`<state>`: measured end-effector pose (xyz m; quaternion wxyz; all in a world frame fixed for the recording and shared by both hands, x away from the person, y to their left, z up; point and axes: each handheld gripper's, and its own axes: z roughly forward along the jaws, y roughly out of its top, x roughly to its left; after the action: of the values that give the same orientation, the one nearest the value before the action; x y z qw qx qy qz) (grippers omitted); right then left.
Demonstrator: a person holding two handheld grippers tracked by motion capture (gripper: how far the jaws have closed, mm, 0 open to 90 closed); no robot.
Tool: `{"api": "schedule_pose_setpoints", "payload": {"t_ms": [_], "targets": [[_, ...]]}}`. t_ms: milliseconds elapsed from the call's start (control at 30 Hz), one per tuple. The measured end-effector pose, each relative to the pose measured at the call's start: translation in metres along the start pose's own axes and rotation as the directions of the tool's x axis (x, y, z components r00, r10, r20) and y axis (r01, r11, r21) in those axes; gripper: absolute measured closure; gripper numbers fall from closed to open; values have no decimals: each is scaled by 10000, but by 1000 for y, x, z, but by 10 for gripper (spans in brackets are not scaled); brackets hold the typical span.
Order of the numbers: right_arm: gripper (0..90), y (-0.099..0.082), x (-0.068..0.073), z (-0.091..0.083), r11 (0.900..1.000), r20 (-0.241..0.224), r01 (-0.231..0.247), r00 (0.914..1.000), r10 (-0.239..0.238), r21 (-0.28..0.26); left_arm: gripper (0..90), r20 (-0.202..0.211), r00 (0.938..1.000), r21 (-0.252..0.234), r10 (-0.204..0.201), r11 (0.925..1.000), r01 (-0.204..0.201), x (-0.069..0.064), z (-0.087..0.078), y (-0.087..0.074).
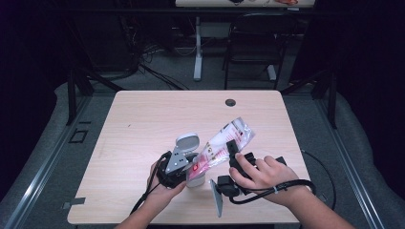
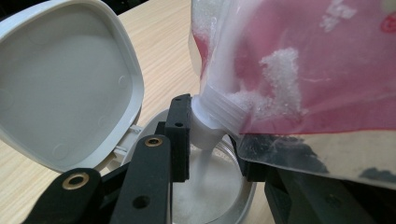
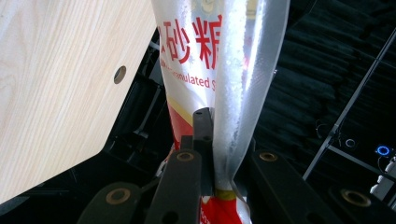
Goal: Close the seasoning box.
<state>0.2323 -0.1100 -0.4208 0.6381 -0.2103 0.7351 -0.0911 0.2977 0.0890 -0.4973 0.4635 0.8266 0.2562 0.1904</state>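
Left gripper (image 1: 184, 174): near front edge of table (image 1: 143, 119); jaws clamped around the open container, one on each side of its rim, as the left gripper view shows.

Container (image 2: 224, 196): small white jar, upright, mouth up, hinged lid (image 2: 60, 84) swung back to the left and standing open. Rigid plastic, judged light but gaining weight as it fills; likely to tip if released, so best held low on the body, as now. White granules lie inside.

Sugar pouch (image 1: 222, 145): soft, clear and red film bag with a white screw spout (image 2: 210, 119). Held tilted above the jar; long axis runs from lower left to upper right in the high view, spout end lowest and pointing down into the jar mouth, sealed end raised away from the person. A white stream falls from the spout. Judged limp, slippery and shifting in balance as contents run out; the film buckles under pressure, so the flat body near the upper end is the sound place to pinch.

Right gripper (image 1: 234, 152): jaws clenched on the pouch, film pinched flat between them in the right gripper view.
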Motion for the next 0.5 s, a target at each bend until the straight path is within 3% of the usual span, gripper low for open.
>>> {"api": "schedule_pose_setpoints", "payload": {"t_ms": [500], "targets": [[856, 1, -2, 0, 10000, -24, 3, 10000, -3, -9, 701, 3, 10000, -49, -10, 10000, 10, 1, 0, 0]]}}
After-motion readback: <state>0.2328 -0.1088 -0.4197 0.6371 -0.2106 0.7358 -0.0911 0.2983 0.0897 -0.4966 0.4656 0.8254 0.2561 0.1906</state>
